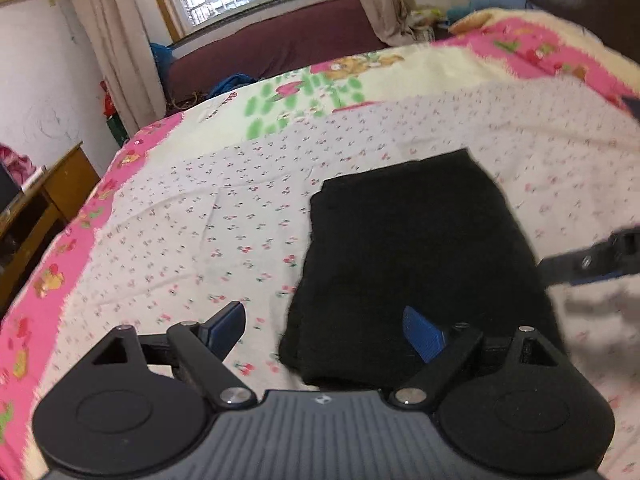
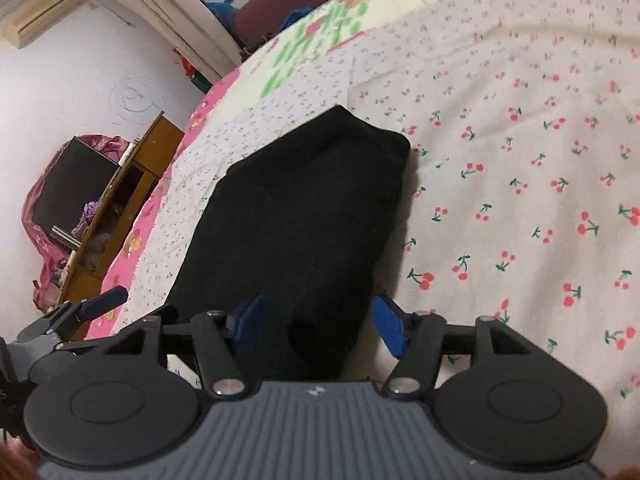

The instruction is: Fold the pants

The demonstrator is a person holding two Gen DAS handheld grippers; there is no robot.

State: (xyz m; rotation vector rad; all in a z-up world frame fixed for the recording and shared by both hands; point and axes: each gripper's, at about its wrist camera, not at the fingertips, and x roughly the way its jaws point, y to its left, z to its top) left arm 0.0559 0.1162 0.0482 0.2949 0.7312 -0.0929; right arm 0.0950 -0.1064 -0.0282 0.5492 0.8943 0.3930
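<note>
My left tongs [image 1: 324, 334] gape wide at the folded pants' [image 1: 416, 256] near edge; right tongs [image 2: 316, 326] straddle it unclamped, probably releasing the finished fold.

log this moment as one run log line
stage: fold looks done | folded black fabric pants: flat on cherry-print bedsheet | left gripper: open, empty | right gripper: open, straddling pants' near end
</note>
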